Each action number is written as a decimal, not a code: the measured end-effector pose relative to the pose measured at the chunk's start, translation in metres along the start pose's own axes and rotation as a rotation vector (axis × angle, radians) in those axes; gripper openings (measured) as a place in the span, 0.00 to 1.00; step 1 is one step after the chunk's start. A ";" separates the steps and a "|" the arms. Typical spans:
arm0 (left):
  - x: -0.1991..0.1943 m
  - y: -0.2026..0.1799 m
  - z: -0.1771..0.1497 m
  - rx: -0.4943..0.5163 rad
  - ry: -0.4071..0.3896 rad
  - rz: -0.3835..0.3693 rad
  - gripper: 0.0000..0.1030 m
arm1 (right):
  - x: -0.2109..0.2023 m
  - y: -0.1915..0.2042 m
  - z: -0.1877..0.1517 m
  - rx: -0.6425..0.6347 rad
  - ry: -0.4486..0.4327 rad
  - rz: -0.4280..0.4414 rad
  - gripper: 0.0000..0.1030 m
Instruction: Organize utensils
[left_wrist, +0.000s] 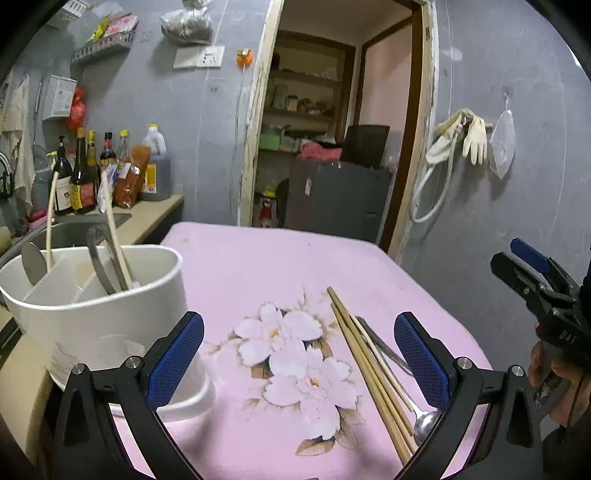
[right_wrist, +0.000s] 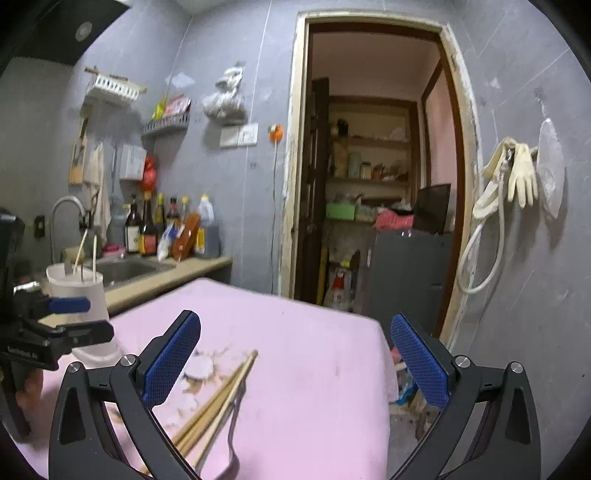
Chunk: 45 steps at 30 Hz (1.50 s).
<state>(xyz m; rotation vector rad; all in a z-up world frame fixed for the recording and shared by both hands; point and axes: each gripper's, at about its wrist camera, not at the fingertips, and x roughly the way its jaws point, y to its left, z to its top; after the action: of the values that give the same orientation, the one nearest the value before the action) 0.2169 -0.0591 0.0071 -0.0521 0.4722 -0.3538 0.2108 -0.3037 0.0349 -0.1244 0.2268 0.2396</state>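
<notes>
So from the left wrist cam: the left gripper has its blue pads spread wide with nothing between them, hovering over a pink table with a white flower print. The chopsticks lie in a loose bundle on the table toward the right pad, and a metal spoon sits right against them, bowl end close to the camera. On the left there's the white utensil holder standing upright at the table's edge, divided into compartments, with a couple of pale handles and some metal pieces sticking out of it. The right gripper shows at the far right edge, well apart from the utensils.

Right wrist cam: the right gripper is spread wide too, holding nothing. The chopsticks lie below it on the pink table, nearer its left pad, with a metal utensil handle alongside them. The utensil holder is over at the left, and the left gripper sits just in front of it, open.
</notes>
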 end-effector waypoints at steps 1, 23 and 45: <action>0.001 -0.002 -0.001 0.011 0.005 0.001 0.98 | 0.001 -0.002 -0.003 0.002 0.011 0.004 1.00; 0.087 -0.032 -0.031 0.113 0.422 -0.159 0.34 | 0.052 -0.021 -0.046 0.113 0.474 0.280 0.40; 0.120 -0.032 -0.021 0.001 0.524 -0.108 0.06 | 0.069 0.012 -0.061 -0.002 0.630 0.314 0.32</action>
<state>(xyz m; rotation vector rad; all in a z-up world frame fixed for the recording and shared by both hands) 0.2962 -0.1298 -0.0597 0.0181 0.9902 -0.4757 0.2607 -0.2860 -0.0421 -0.1638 0.8760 0.5107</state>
